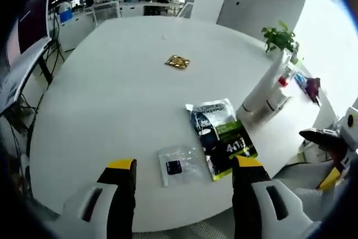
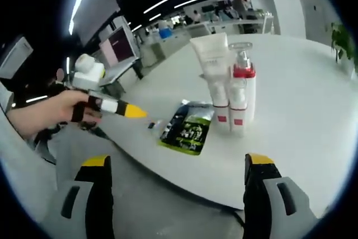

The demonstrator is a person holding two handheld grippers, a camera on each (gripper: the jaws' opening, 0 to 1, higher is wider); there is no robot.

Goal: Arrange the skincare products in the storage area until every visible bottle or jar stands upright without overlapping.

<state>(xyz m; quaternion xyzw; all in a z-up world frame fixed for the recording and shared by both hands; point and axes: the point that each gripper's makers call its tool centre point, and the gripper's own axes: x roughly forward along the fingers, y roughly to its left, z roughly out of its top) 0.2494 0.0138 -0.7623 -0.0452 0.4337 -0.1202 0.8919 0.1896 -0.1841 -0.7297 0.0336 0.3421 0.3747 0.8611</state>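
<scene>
A tall white tube (image 2: 211, 54), a white pump bottle with a red collar (image 2: 244, 85) and two small white bottles (image 2: 218, 107) stand upright in a tight cluster on the white round table (image 2: 302, 93). The same cluster (image 1: 267, 90) appears at the table's right edge in the left gripper view. A dark and green sachet pack (image 1: 221, 138) (image 2: 190, 127) lies flat beside a small clear bag (image 1: 179, 167) (image 2: 154, 124). My left gripper (image 1: 184, 164) is open over the near table edge, just short of the bag. My right gripper (image 2: 177, 162) is open, off the table, holding nothing.
A gold packet (image 1: 177, 61) lies mid-table. A potted plant (image 1: 279, 38) stands behind the bottles. A hand (image 2: 45, 113) holds the left gripper (image 2: 114, 106) at the table's edge. Desks and monitors (image 2: 120, 46) line the far side.
</scene>
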